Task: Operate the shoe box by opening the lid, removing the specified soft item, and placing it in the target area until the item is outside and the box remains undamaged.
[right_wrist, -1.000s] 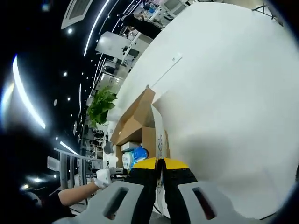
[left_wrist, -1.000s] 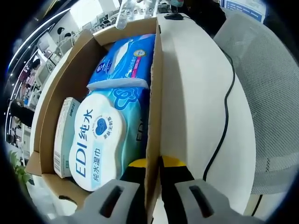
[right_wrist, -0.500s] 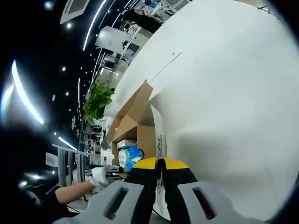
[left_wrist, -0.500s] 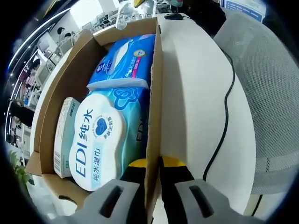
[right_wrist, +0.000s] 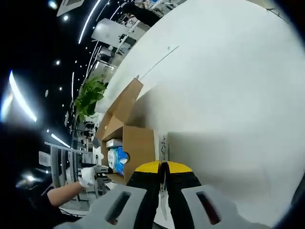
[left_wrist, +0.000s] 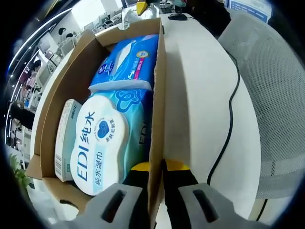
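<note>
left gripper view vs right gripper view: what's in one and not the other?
Left gripper view: the EDI wipes pack, a small carton beside it, a black cable and a mesh chair, with the left gripper clamped on the box wall.
Right gripper view: a plant, a gloved hand, and the right gripper shut on the white lid.
Both: the box and a blue pack.

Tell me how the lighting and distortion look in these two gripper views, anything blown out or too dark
Left gripper view: evenly lit, the print on the wet wipes pack is sharp, though fisheye bends the box wall. Right gripper view: the white lid is very bright and nearly featureless, the left side is dark with streaked ceiling lights, and the box is small and hard to read.
</note>
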